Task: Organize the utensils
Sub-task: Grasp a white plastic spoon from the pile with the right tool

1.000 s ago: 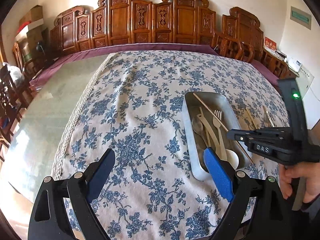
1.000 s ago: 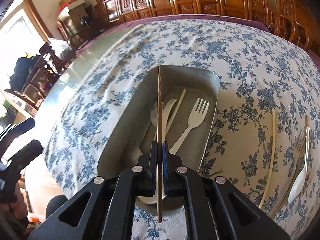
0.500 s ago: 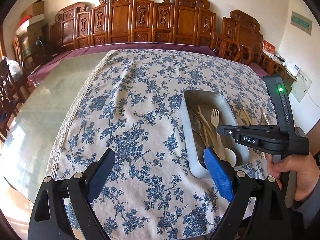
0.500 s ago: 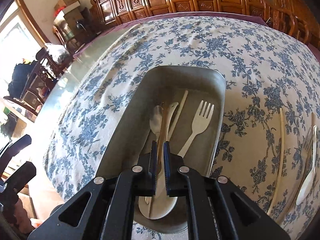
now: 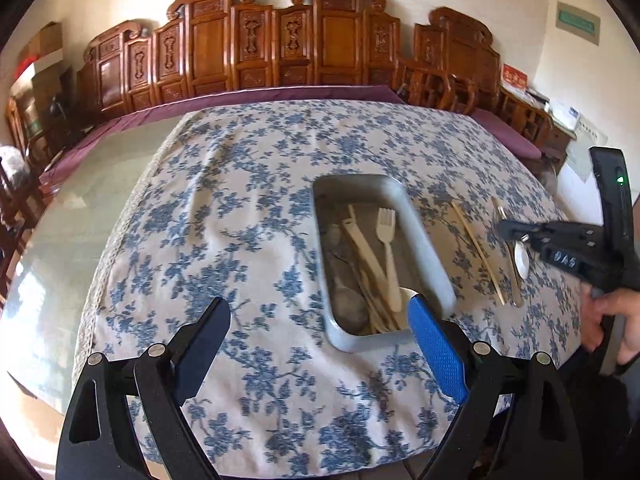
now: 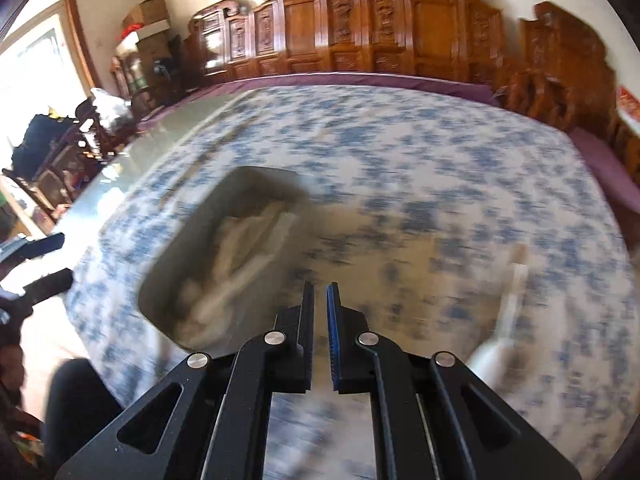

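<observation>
A grey metal tray (image 5: pixel 424 236) sits on the blue floral tablecloth and holds a pale fork (image 5: pixel 387 240), spoons and chopsticks. It shows blurred in the right wrist view (image 6: pixel 192 248). A loose chopstick (image 5: pixel 476 246) and a white spoon (image 5: pixel 521 258) lie on the cloth right of the tray. My left gripper (image 5: pixel 320 320) is wide open and empty, just in front of the tray. My right gripper (image 6: pixel 320 300) has its jaws slightly apart and holds nothing; it hovers right of the tray, over the loose utensils (image 5: pixel 520 232).
The tablecloth (image 5: pixel 240 220) covers most of a glass-topped table (image 5: pixel 80 208). Carved wooden chairs (image 5: pixel 280 48) line the far edge. The right wrist view is motion-blurred; a pale utensil (image 6: pixel 512 280) lies on the cloth at its right.
My right gripper let go of the chopstick into the tray, then swung right and away from the tray. My left gripper has stayed open and nearly still.
</observation>
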`<action>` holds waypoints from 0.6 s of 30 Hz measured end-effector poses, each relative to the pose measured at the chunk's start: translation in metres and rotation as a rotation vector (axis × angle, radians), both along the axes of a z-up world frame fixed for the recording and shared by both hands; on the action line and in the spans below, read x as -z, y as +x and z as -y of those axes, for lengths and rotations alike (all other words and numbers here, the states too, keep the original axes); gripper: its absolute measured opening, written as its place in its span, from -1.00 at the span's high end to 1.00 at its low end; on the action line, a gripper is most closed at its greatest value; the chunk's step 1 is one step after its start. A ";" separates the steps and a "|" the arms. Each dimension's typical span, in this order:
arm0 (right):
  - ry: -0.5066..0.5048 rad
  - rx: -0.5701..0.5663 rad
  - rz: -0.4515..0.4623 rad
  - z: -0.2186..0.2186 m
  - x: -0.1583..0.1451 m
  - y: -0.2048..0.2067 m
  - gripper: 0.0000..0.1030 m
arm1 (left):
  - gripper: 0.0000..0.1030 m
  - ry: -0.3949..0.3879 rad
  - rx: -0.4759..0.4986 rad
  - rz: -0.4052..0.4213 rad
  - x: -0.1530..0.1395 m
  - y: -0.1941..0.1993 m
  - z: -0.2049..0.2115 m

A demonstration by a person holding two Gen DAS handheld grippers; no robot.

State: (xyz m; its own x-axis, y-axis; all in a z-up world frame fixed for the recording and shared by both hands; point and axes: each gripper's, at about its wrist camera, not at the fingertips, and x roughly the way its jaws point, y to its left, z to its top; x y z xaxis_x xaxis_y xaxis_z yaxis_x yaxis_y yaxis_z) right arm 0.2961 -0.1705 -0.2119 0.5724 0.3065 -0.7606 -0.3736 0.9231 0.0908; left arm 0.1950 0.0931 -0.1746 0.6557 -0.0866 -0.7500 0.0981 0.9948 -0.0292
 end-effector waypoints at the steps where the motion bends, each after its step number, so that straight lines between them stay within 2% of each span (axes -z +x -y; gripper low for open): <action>1: -0.018 0.026 0.003 0.014 0.003 0.002 0.81 | -0.68 0.003 0.008 -0.002 0.000 0.001 0.005; 4: -0.061 0.115 -0.012 0.055 0.022 0.013 0.81 | -0.68 0.008 0.034 -0.006 0.001 0.002 0.022; 8: -0.035 0.206 -0.060 0.100 0.046 0.026 0.81 | -0.68 0.006 0.070 0.004 -0.003 0.004 0.046; 12: 0.011 0.254 -0.101 0.121 0.062 0.036 0.81 | -0.68 0.001 0.098 0.015 -0.006 0.006 0.066; 13: 0.025 0.258 -0.107 0.123 0.064 0.038 0.72 | -0.68 -0.001 0.102 0.014 -0.006 0.007 0.071; 14: 0.047 0.263 -0.112 0.127 0.067 0.042 0.50 | -0.68 -0.003 0.106 0.014 -0.006 0.008 0.075; 15: 0.059 0.266 -0.113 0.127 0.068 0.042 0.43 | -0.68 -0.006 0.110 0.012 -0.005 0.010 0.080; 18: 0.102 0.263 -0.127 0.128 0.073 0.050 0.41 | -0.68 -0.014 0.119 0.002 -0.002 0.014 0.091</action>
